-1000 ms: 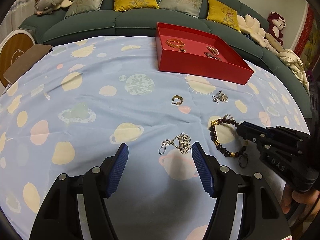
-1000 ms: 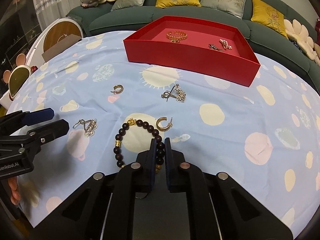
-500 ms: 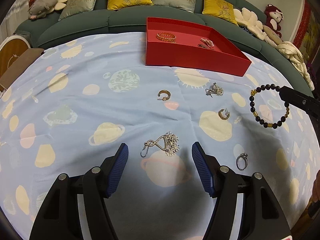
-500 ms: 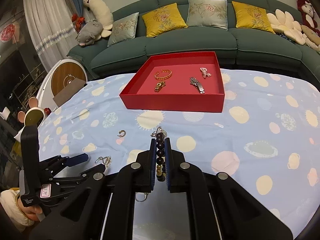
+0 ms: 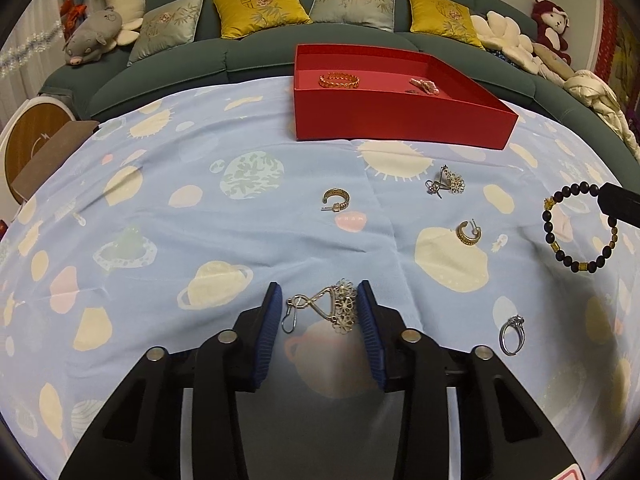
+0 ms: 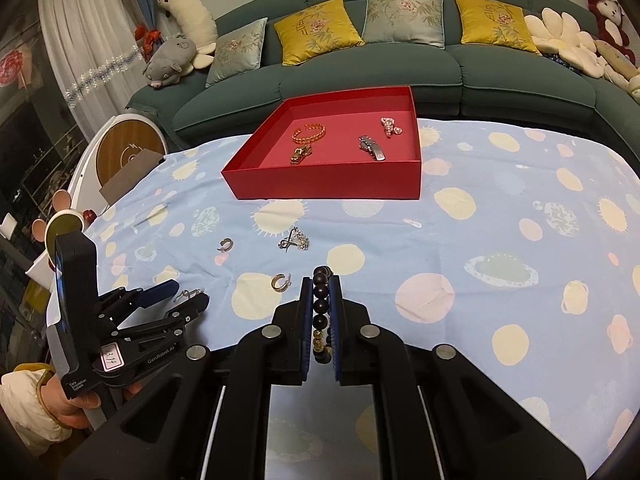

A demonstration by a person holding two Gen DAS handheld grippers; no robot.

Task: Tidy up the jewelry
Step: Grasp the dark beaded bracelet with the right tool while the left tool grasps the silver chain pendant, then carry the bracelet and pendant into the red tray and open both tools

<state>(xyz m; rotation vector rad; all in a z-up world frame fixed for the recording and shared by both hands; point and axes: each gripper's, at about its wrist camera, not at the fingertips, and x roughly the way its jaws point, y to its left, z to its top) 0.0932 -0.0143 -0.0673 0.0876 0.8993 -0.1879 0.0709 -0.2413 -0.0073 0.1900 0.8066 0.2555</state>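
Note:
My right gripper (image 6: pixel 320 284) is shut on a dark bead bracelet (image 6: pixel 321 304) and holds it above the table; the bracelet hangs in the air at the right of the left wrist view (image 5: pixel 576 228). My left gripper (image 5: pixel 318 300) is open, low over the cloth, its fingers on either side of a silver flower earring (image 5: pixel 332 308). A red tray (image 6: pixel 328 184) at the far side holds a gold bracelet (image 6: pixel 309 133) and other pieces. On the cloth lie two gold hoop earrings (image 5: pixel 336 200) (image 5: pixel 468 233), a second silver earring (image 5: pixel 446 182) and a silver ring (image 5: pixel 511 334).
A blue planet-print cloth (image 5: pixel 160 208) covers the table. A green sofa (image 6: pixel 360 72) with cushions and plush toys stands behind it. A round wooden device (image 6: pixel 128 152) sits at the left edge.
My right gripper has lifted the bead bracelet off the cloth and raised it. My left gripper has narrowed and come down around the silver flower earring.

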